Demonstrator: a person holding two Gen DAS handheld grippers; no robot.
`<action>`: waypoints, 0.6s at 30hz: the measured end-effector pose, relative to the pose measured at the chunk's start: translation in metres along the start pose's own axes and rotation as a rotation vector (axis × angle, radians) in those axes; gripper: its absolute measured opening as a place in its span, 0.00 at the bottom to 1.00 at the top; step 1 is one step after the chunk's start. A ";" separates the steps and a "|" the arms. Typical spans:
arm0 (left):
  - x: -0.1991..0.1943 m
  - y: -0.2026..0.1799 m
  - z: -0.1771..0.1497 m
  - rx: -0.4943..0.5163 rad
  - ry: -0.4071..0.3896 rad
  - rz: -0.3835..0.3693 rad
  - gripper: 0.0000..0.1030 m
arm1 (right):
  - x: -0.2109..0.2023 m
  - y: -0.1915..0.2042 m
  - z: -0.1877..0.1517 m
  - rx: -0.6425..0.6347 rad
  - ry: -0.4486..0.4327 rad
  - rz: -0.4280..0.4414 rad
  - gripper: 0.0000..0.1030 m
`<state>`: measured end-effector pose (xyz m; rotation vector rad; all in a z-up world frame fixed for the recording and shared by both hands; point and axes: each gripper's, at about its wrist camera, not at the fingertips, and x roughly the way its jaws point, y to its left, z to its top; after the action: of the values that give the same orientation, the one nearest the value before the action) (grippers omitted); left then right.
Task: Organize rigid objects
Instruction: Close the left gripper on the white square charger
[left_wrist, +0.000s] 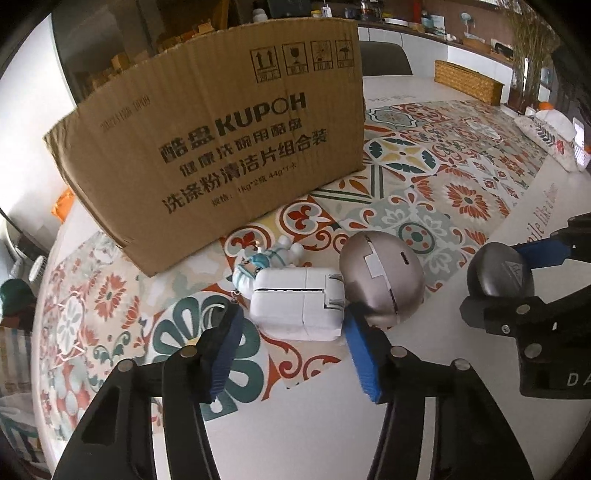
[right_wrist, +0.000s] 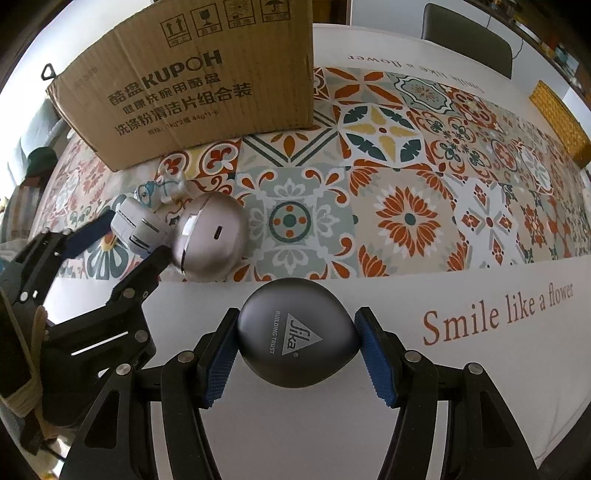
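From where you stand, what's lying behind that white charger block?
A small white and teal figurine lies just behind the white charger block, before the cardboard box. The charger covers part of the figurine. The box's inside cannot be seen.

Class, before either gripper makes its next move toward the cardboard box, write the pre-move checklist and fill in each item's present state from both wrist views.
1. Right gripper pads touch both sides of the dark grey Sika case: ok.
2. Left gripper straddles the white power adapter, open, not yet clamped: ok.
3. Left gripper's right finger free of the silver egg-shaped case: not ok, they look in contact.
4. Small figurine clear of the adapter: not ok, it lies against it.
5. Cardboard box top open for dropping in: cannot tell.
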<state>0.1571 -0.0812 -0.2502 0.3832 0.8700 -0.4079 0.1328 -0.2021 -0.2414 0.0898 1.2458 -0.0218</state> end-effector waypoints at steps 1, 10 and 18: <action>0.001 0.000 0.000 -0.002 -0.002 -0.002 0.53 | 0.001 0.000 0.001 0.000 0.001 -0.002 0.60; 0.008 0.001 0.004 -0.030 -0.014 -0.032 0.50 | 0.006 0.005 0.007 -0.006 0.002 -0.017 0.60; 0.009 0.002 0.003 -0.048 -0.018 -0.055 0.47 | 0.008 0.001 0.009 -0.005 -0.009 -0.015 0.60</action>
<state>0.1651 -0.0823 -0.2558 0.3116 0.8725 -0.4396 0.1441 -0.2014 -0.2457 0.0756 1.2380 -0.0319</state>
